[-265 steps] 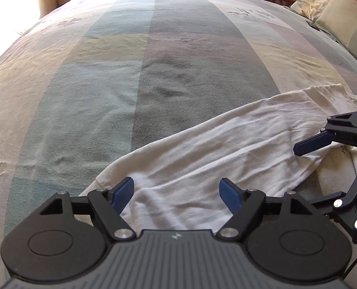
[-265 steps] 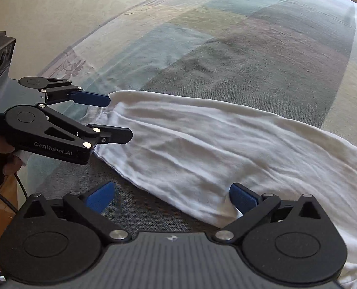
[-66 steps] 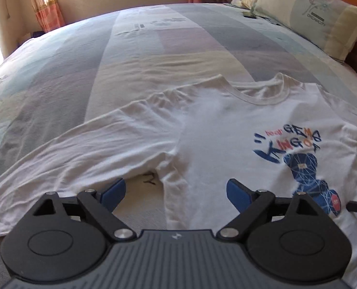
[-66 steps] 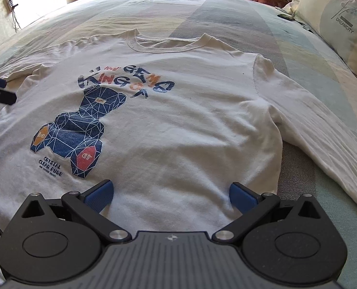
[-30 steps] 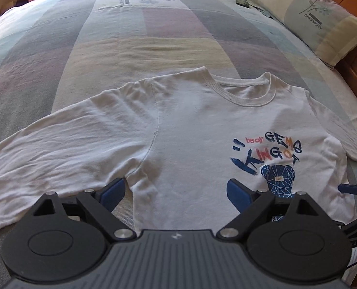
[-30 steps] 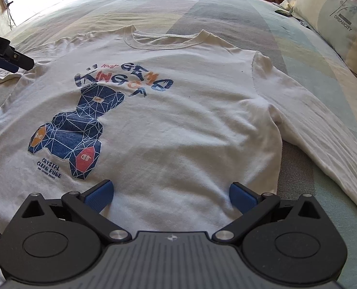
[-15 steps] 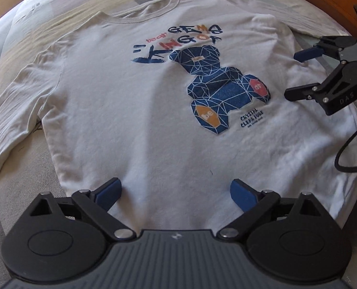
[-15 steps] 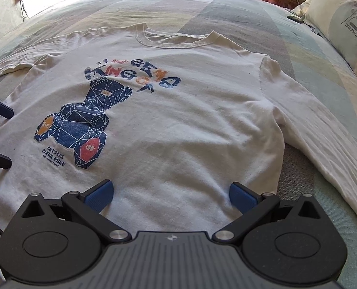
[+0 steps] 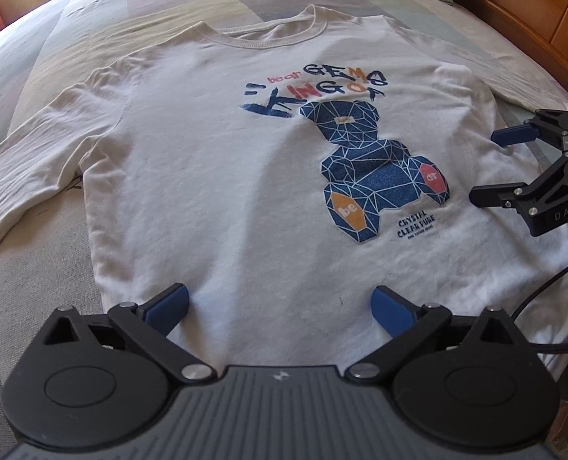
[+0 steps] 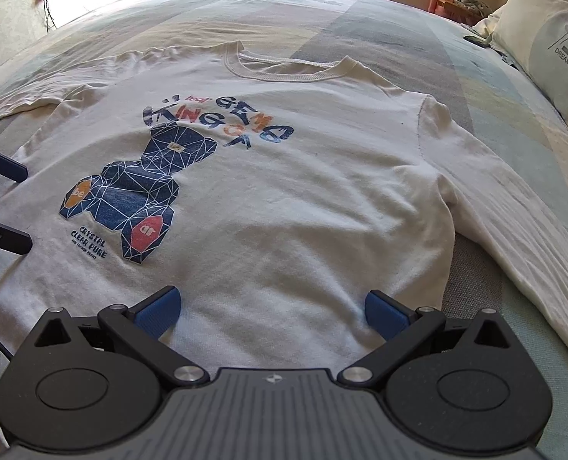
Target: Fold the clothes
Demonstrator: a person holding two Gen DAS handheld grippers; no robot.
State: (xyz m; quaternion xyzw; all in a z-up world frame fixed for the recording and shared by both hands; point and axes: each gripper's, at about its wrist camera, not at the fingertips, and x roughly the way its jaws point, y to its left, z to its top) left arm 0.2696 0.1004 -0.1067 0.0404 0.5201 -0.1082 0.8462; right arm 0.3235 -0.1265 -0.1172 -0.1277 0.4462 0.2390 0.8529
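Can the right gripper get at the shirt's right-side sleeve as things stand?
Probably yes. The right gripper is open over the shirt hem, and the long sleeve lies flat on the bed just to its right, with nothing on it.

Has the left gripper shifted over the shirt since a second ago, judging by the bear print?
Yes. The left gripper has swung toward the hem and the right gripper: the bear print, earlier beside its right finger, now lies well ahead on the shirt.
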